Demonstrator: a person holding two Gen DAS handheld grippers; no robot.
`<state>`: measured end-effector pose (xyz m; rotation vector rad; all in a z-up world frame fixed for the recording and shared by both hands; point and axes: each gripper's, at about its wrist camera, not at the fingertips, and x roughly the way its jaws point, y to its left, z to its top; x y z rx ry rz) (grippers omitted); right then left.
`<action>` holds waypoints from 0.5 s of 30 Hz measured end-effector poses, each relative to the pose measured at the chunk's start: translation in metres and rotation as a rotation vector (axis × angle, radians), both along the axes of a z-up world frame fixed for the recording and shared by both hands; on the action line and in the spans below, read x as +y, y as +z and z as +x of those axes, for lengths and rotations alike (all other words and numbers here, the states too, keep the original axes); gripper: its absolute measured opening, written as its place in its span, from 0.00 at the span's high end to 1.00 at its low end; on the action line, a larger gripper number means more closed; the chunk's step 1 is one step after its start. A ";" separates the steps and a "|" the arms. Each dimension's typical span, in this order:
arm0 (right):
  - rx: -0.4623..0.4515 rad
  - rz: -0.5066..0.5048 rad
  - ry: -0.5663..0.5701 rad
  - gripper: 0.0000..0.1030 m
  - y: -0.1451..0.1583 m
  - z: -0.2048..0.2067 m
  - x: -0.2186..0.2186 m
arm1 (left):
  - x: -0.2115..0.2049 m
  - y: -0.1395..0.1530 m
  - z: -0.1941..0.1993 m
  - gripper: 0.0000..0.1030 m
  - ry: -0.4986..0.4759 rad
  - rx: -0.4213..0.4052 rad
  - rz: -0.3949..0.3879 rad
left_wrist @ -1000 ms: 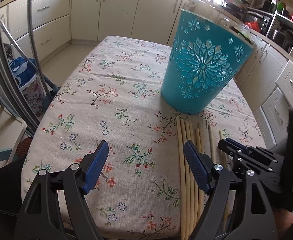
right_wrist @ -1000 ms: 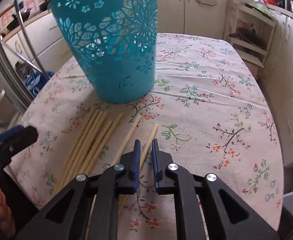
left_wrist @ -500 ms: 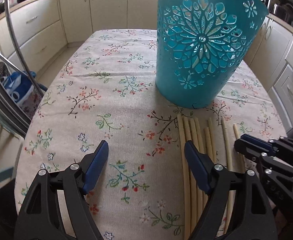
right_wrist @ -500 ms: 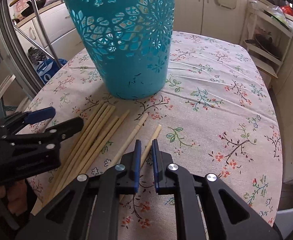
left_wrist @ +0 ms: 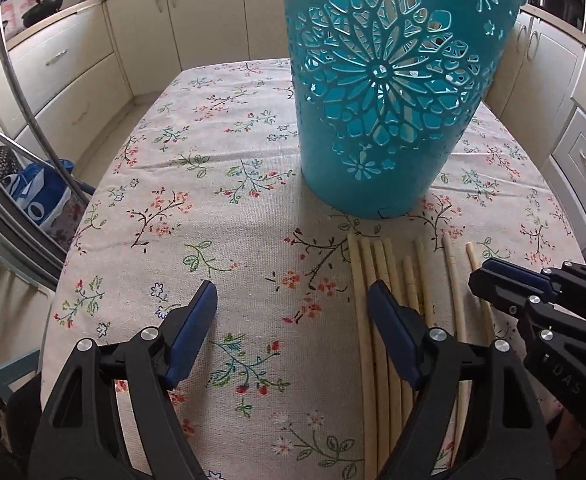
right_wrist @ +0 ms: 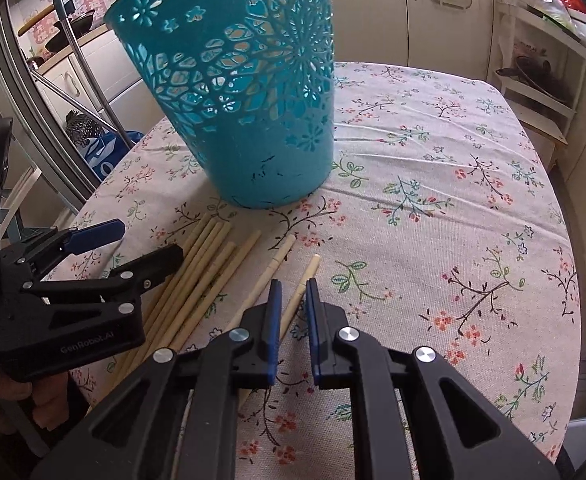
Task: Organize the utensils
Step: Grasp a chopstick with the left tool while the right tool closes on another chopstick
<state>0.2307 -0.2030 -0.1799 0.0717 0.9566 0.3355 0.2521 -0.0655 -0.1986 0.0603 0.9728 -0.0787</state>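
Right tool [right_wrist: 293,294]: jaws narrow, astride the rightmost chopstick [right_wrist: 303,286], possibly not yet pinching. Left tool [left_wrist: 291,300]: wide, empty. Chopsticks [left_wrist: 377,280] on counter [left_wrist: 213,160], long axes toward teal basket [left_wrist: 385,88] ahead; right tool nearer.

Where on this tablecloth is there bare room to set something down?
Free: the cloth left of the teal basket out to the table's left edge, and the wide stretch right of it in the right wrist view. Crowded: the near strip before the basket, with chopsticks and both tongs.
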 end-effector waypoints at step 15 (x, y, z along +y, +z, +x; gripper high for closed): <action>0.004 0.006 0.005 0.87 0.000 0.003 -0.002 | -0.019 -0.002 0.016 0.50 -0.058 0.048 0.010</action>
